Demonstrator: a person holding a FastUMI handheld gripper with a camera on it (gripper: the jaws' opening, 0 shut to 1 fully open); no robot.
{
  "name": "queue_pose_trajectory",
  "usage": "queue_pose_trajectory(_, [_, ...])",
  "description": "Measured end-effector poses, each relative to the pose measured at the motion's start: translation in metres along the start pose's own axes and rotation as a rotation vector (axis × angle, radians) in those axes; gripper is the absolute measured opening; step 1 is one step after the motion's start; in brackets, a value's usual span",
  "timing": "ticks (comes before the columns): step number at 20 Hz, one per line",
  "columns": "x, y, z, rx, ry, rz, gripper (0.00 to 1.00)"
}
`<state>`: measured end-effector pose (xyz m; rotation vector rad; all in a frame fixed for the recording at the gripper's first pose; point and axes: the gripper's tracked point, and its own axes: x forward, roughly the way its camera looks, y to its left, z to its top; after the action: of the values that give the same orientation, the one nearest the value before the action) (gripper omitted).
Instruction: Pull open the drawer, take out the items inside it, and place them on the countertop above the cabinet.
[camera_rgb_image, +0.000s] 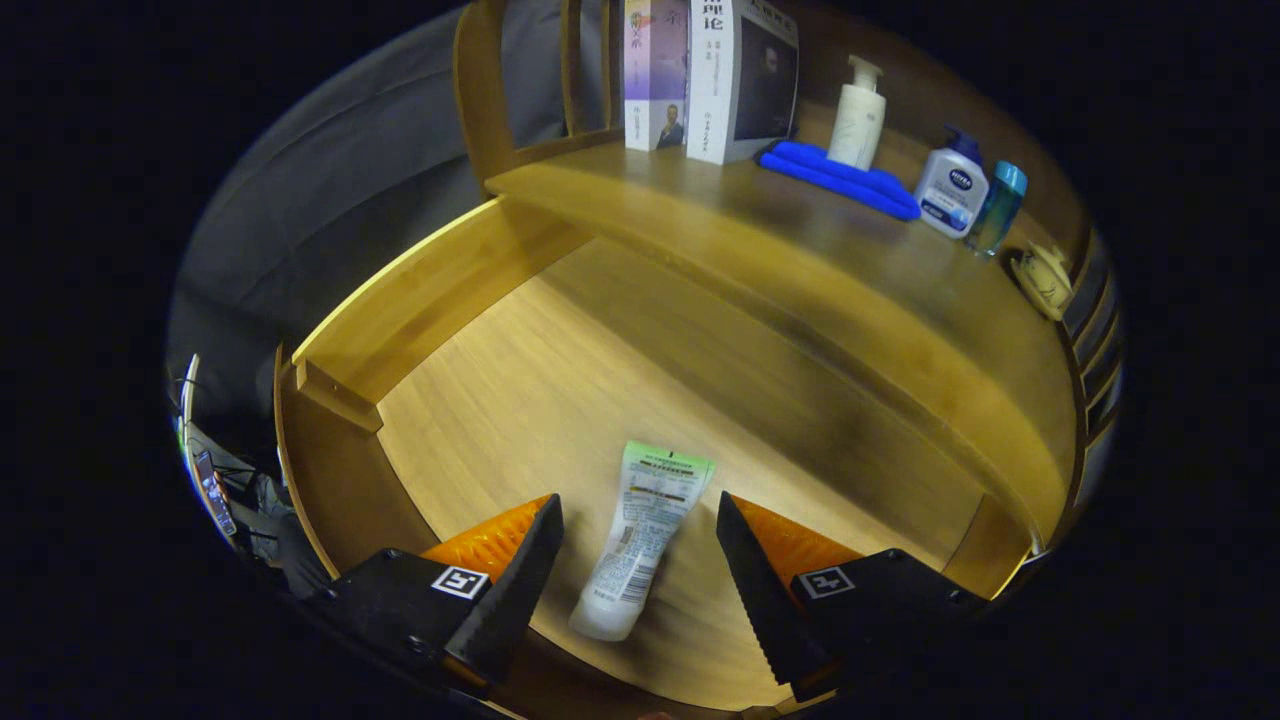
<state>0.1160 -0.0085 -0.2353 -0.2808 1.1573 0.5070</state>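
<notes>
Gripper (640, 565) hovers low centre, fingers spread either side of the tube (645, 535) lying in the opened drawer (500, 400), apparently lined up to pinch it.

Gripper (640, 560) fingers wide apart

1. My one tool (640, 560) has two fingers, spread apart on either side of the tube, touching nothing.
2. One white tube (645, 540) with a green end lies flat in the one open drawer (500, 400).
3. Two books (710, 75) stand upright on the counter (800, 270).
4. Three bottles: one white pump bottle (858, 115), one white blue-capped pump bottle (952, 185), one teal bottle (998, 207).
5. One folded blue cloth (838, 177).
6. One small cream-coloured object (1042, 280), too unclear for me to name.
</notes>
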Motion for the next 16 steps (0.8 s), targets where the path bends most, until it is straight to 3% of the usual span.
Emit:
queue_pose_trajectory(6, [0.020,-0.009,-0.017,0.012,0.097,0.006,0.95])
queue_pose_trajectory(9, [0.025,-0.009,-0.022,0.013,0.123,0.024,0.76])
queue_pose_trajectory(11, [0.036,-0.003,-0.029,0.031,0.140,0.052,0.79])
queue_pose_trajectory(15, [0.032,-0.001,-0.025,0.018,0.135,0.041,0.37])
queue_pose_trajectory(16, [0.029,-0.004,-0.024,-0.001,0.133,0.035,0.37])
